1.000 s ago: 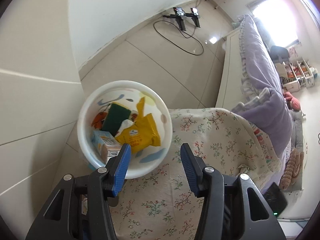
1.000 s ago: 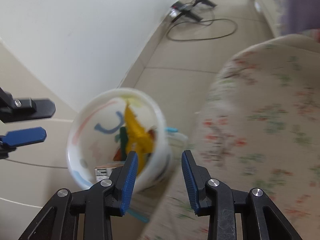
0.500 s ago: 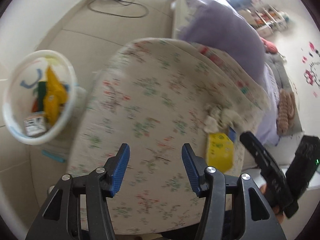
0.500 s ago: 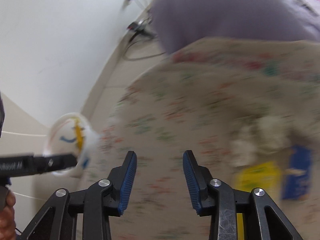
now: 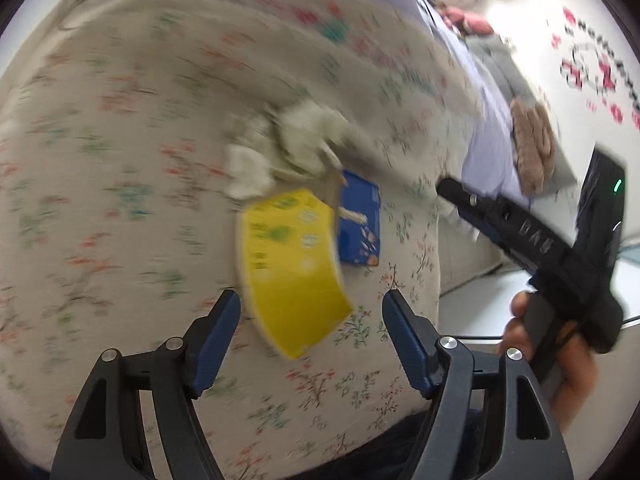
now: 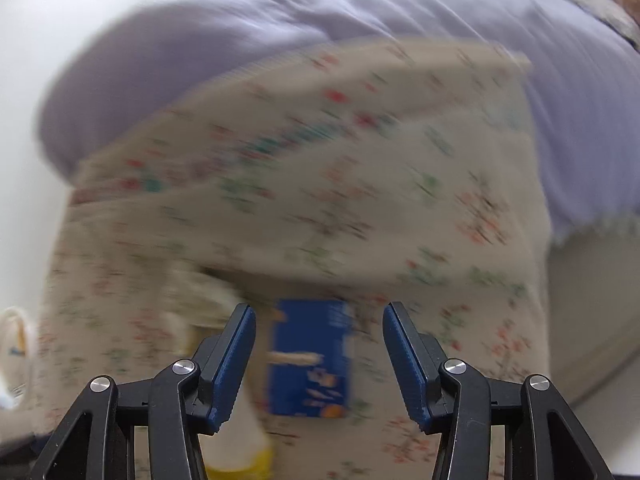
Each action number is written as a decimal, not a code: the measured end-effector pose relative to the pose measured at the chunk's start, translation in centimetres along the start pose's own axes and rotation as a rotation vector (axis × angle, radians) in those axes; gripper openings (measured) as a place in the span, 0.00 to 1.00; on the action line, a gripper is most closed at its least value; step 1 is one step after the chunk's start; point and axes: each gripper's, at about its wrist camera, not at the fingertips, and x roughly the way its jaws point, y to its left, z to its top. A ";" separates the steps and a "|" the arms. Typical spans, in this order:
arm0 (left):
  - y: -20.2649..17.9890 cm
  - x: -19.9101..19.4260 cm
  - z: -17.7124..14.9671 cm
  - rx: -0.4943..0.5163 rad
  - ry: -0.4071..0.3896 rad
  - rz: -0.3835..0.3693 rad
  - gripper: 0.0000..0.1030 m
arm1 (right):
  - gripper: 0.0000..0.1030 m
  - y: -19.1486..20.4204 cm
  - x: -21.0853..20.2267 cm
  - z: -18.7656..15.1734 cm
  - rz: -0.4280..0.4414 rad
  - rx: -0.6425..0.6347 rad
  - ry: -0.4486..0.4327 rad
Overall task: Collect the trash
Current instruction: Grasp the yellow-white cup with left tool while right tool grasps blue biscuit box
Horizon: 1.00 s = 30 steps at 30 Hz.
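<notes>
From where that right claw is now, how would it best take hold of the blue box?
Across its two long side edges, coming down from above. The blue box lies flat on the flowery cloth, its long axis pointing away between the open right gripper fingers, so they would likely straddle its narrow width. Its left edge sits close to the yellow box, leaving little room there.

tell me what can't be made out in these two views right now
- Print on the yellow carton: left wrist view, motion blur.
- Print on the blue box: right wrist view, motion blur.
- Crumpled tissue: left wrist view, blur; one piece or several, cannot tell.
- White bin: right wrist view, cut off by the left edge, contents hidden.
- Both grippers, left gripper and right gripper: whether they touch anything.
</notes>
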 end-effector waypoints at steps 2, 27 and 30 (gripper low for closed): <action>-0.8 1.7 0.1 0.009 -0.002 0.038 0.74 | 0.56 -1.5 0.2 0.0 0.007 0.037 0.026; 5.0 -3.1 -0.1 -0.049 -0.098 0.062 0.23 | 0.72 -0.9 5.2 -0.7 0.071 0.048 0.182; 5.6 -4.0 -0.1 -0.051 -0.109 0.061 0.23 | 0.73 -0.2 6.7 -1.6 0.074 0.026 0.232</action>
